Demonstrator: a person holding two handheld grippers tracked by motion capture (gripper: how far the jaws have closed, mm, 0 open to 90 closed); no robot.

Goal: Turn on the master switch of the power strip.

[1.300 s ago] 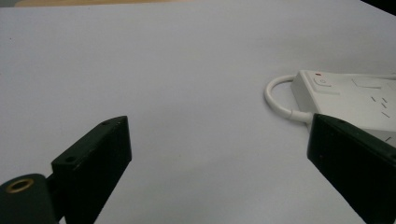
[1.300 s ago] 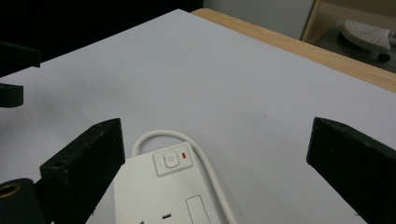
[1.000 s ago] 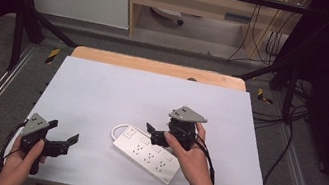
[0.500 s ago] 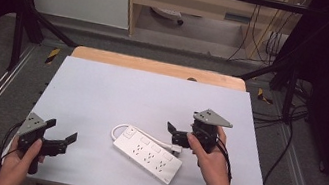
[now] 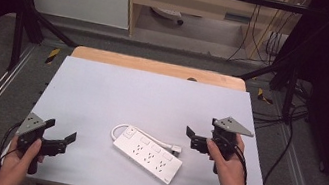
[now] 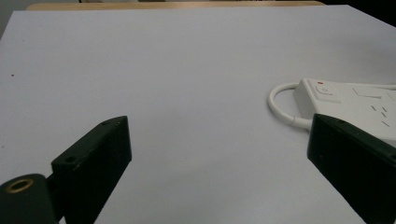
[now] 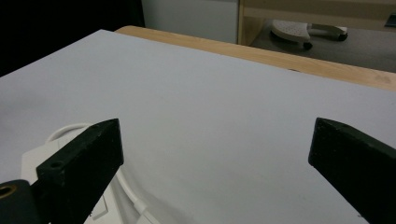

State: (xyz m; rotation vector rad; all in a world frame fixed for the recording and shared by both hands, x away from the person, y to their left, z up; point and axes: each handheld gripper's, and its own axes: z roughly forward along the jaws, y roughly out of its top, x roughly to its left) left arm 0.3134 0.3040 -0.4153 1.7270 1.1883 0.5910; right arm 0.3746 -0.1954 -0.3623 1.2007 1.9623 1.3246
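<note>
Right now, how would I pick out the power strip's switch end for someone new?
On the white table, the white power strip lies between both open grippers. Its switch end points toward the left gripper; there the short white cable loops out, beside a red-dotted rocker switch.

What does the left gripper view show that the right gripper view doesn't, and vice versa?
Left gripper view: the power strip's switch end, with its rocker switch and red light, and the sockets beside it.

Right gripper view: the floor past the table's far wooden edge, a wheeled base standing there, and light wooden furniture above it.

Both: the white tabletop, the strip's looped white cord, and a pair of black jaws standing wide apart with nothing between them.
</note>
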